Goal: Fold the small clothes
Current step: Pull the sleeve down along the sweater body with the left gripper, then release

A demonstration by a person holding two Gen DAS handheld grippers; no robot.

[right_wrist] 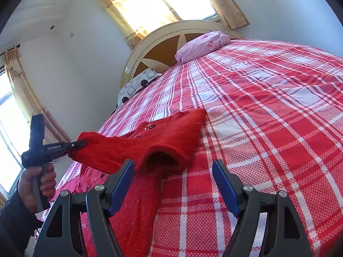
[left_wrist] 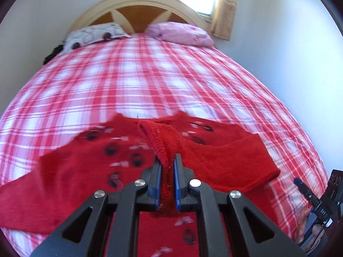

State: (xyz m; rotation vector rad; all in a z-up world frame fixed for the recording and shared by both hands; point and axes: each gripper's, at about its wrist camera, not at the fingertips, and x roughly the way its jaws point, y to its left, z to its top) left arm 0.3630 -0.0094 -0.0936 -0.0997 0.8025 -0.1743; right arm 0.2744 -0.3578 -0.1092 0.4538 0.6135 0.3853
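A small red knitted sweater [left_wrist: 90, 171] with dark round prints lies on the red and white checked bedspread [left_wrist: 150, 75]. My left gripper [left_wrist: 167, 160] is shut on a ribbed cuff of the sweater and holds it lifted above the body. In the right wrist view the left gripper [right_wrist: 79, 144] holds that sleeve up at the left, and the sweater [right_wrist: 163, 137] drapes down to the bed. My right gripper [right_wrist: 173, 167] is open and empty, just in front of the other sleeve's open cuff [right_wrist: 163, 160]. The right gripper [left_wrist: 310, 194] shows at the lower right of the left wrist view.
A patterned white pillow [left_wrist: 94, 34] and a pink pillow [left_wrist: 182, 33] lie at the wooden headboard [left_wrist: 137, 6]. White walls close in on both sides of the bed. A curtained window [right_wrist: 160, 2] is behind the headboard. The bedspread [right_wrist: 268, 107] stretches wide to the right.
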